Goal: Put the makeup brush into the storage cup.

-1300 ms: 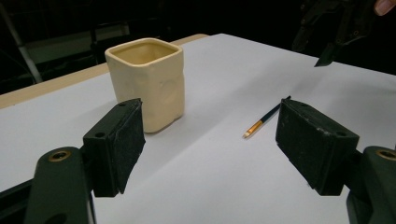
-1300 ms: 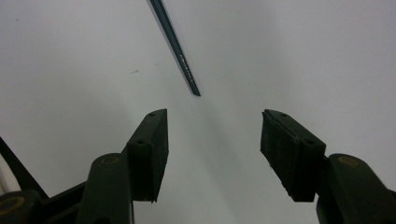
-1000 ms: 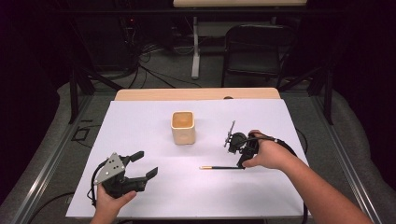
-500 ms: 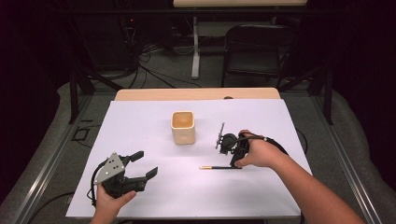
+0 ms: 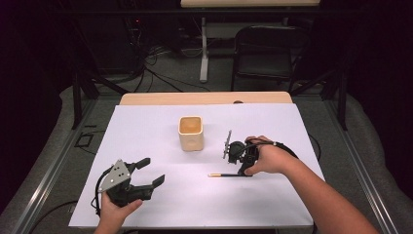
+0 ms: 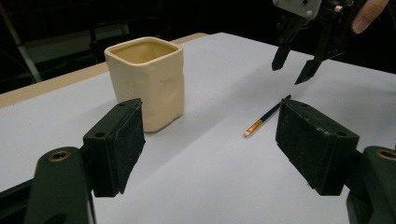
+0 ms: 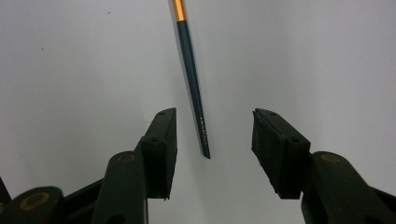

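Straddling pencil [image 7: 191, 79] | right gripper [image 7: 212, 135] jaws closing, not touching | left gripper [image 6: 210, 140] open

From my remote seat, the pencil [image 7: 191, 79] ran off the top edge of the right gripper view, so I lost its far end. In the high view the right hand [image 5: 265, 158] covered the pencil's other end near the desk's right edge. Print on its shaft was too small to read.

right gripper [image 5: 242, 170] over pencil [image 5: 229, 175], seemingly untouched, cup [image 5: 190, 133] nearby
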The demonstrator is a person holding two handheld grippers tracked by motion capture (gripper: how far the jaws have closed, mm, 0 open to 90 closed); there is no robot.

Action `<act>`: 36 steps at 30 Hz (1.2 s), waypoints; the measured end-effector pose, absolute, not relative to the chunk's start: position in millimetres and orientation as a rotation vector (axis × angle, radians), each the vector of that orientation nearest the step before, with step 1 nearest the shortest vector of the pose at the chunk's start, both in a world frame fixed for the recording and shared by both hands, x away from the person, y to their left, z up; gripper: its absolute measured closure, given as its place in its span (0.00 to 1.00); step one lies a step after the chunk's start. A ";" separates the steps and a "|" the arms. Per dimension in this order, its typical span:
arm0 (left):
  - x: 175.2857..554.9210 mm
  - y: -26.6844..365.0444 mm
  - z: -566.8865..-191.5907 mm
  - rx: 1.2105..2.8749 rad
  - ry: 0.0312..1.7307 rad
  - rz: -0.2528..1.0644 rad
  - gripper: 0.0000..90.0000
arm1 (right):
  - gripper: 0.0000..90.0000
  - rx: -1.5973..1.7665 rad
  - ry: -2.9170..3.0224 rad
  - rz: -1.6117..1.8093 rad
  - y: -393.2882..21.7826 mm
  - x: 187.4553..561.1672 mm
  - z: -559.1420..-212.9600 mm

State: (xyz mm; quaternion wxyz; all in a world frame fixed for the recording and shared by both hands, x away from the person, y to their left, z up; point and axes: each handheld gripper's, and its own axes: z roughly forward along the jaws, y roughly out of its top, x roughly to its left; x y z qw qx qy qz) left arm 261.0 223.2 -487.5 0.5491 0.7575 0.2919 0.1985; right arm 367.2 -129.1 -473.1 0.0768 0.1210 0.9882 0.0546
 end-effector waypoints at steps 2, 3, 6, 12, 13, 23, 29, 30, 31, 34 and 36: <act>261.0 223.2 -487.5 1.794 0.690 0.469 0.26 | 0.57 0.329 2.968 0.170 -128.5 367.0 -475.0; 260.8 223.1 -487.5 1.795 0.692 0.471 0.26 | 0.57 0.312 2.974 0.164 -128.2 366.9 -475.4; 260.9 223.2 -487.5 1.794 0.691 0.469 0.26 | 0.58 0.271 2.998 0.142 -127.3 366.7 -477.5; 261.1 223.0 -487.7 1.794 0.691 0.470 0.26 | 0.62 0.186 3.015 0.154 -124.7 367.7 -482.7; 260.7 222.5 -487.7 1.794 0.698 0.477 0.26 | 0.63 0.185 3.019 0.160 -124.2 368.0 -483.6; 261.3 222.5 -488.3 1.798 0.692 0.468 0.26 | 0.74 0.105 2.991 0.139 -123.3 373.9 -490.2; 261.3 222.7 -488.3 1.797 0.691 0.468 0.26 | 0.76 0.093 2.997 0.158 -122.9 375.7 -490.7; 261.3 222.7 -488.3 1.798 0.691 0.468 0.26 | 0.76 0.095 3.001 0.160 -122.7 375.5 -490.8; 261.3 222.6 -488.3 1.799 0.690 0.468 0.26 | 0.77 0.094 3.002 0.155 -122.2 374.9 -491.1; 261.3 222.5 -488.4 1.798 0.691 0.467 0.26 | 0.78 0.084 3.006 0.152 -121.0 374.1 -493.1; 261.4 222.6 -488.4 1.799 0.691 0.467 0.26 | 0.79 0.086 3.008 0.157 -120.3 373.3 -494.5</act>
